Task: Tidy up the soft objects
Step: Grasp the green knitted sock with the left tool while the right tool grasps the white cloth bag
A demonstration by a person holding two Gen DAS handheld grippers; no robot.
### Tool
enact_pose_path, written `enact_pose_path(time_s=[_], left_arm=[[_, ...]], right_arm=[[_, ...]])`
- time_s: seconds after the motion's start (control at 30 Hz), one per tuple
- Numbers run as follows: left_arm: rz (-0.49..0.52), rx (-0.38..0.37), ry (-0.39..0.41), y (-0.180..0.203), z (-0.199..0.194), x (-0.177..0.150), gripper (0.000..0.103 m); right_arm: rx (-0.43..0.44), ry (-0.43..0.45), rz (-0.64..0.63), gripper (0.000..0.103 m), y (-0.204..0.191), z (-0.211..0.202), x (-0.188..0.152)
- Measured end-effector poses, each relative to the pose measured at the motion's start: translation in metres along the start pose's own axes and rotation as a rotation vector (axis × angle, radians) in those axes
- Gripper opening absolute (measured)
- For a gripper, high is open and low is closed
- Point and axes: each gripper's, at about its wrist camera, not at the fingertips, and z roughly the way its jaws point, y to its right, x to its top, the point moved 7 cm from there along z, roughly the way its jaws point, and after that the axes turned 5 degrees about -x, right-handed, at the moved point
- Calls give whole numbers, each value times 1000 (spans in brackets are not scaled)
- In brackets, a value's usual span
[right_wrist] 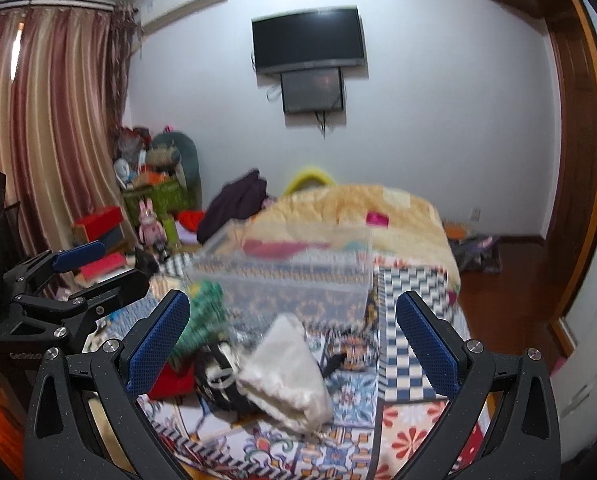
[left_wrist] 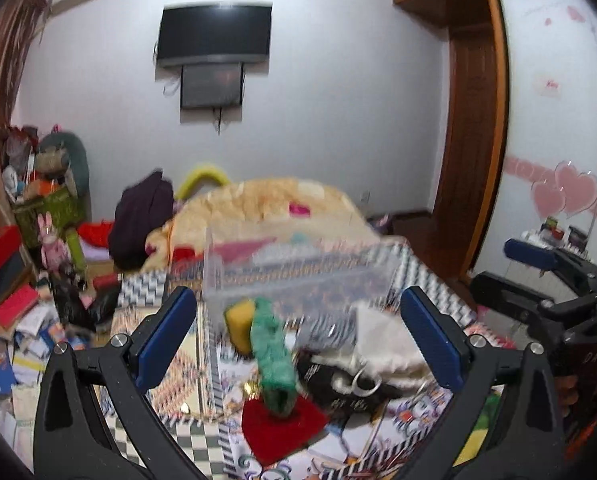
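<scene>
Soft objects lie in a heap on the patterned bedspread (right_wrist: 410, 320). In the left wrist view I see a green cloth roll (left_wrist: 272, 356), a yellow sponge (left_wrist: 240, 322), a red felt piece (left_wrist: 282, 424), a black-and-white item (left_wrist: 346, 380) and a white cloth pouch (left_wrist: 386, 340). A clear plastic bin (left_wrist: 298, 272) stands just behind them. My left gripper (left_wrist: 298, 336) is open and empty above the heap. My right gripper (right_wrist: 292, 340) is open and empty over the white pouch (right_wrist: 286, 368), with the bin (right_wrist: 290, 272) behind it. The images are motion-blurred.
A cream blanket (left_wrist: 266, 204) covers the far bed. A dark bag (left_wrist: 142, 216) and cluttered boxes and toys (left_wrist: 50, 216) stand at the left. A TV (left_wrist: 214, 34) hangs on the wall. A wooden door (left_wrist: 474, 132) is on the right.
</scene>
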Motion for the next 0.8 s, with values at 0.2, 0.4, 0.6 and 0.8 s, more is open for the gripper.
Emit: enact_pose_path(time_s=[0.2, 0.4, 0.6, 0.8], left_arm=[[-82, -7, -136, -18, 34, -40, 103], [-143, -11, -202, -26, 57, -62, 86], [-166, -34, -226, -31, 70, -65, 69], [-148, -50, -254, -24, 79, -71, 40]], right_arm=[[6, -134, 36, 103, 9, 27, -35], [23, -223, 35, 101, 6, 48, -58], [50, -280, 32, 77, -1, 64, -69], [79, -305, 39, 49, -4, 69, -74]])
